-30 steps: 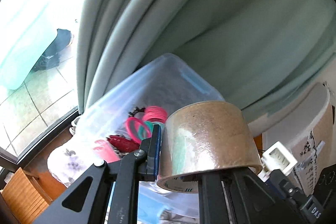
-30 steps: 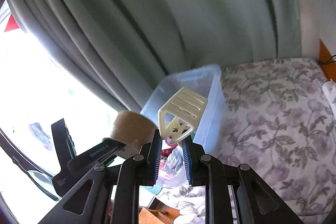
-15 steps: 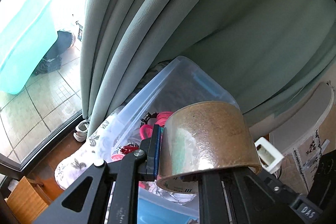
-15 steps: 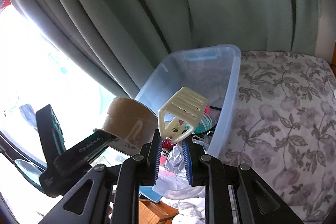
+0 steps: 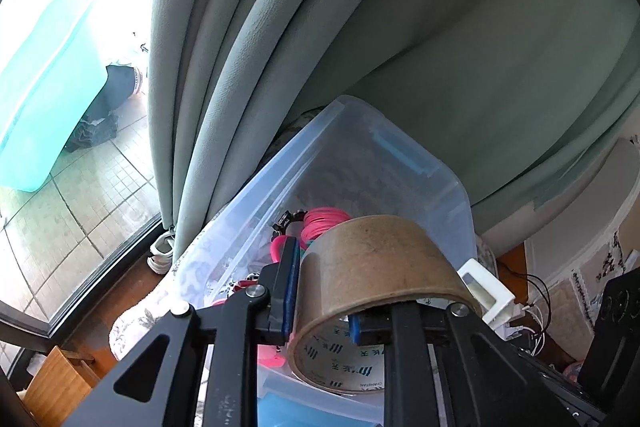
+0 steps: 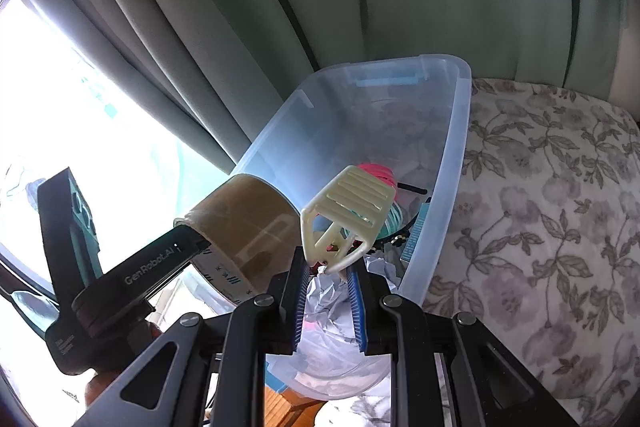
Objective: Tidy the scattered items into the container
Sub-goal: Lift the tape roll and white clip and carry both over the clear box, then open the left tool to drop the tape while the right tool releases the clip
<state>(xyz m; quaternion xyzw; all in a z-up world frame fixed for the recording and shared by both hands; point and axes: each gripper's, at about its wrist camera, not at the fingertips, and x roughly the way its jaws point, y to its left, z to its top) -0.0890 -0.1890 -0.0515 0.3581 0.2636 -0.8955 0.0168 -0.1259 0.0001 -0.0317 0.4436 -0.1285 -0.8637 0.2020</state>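
Note:
My left gripper (image 5: 320, 299) is shut on a brown roll of packing tape (image 5: 372, 267), one finger inside its core, held above the near end of the clear plastic bin (image 5: 352, 123). The tape also shows in the right wrist view (image 6: 244, 223). My right gripper (image 6: 328, 279) is shut on a cream plastic hair claw clip (image 6: 348, 211), held over the bin (image 6: 452, 163). Inside the bin lie pink hair ties (image 5: 324, 219), a black clip (image 5: 286, 221) and crumpled white paper (image 6: 332, 291).
Grey-green curtains (image 5: 360, 27) hang right behind the bin. The bin stands on a floral cloth (image 6: 552, 211) that spreads to the right. A window (image 5: 60, 107) is at the left. A white clip-like item (image 5: 486, 291) and cables (image 5: 536, 291) lie at the right.
Both grippers have moved closer over the bin with their items still held. The bin now looks larger and lower in both views.

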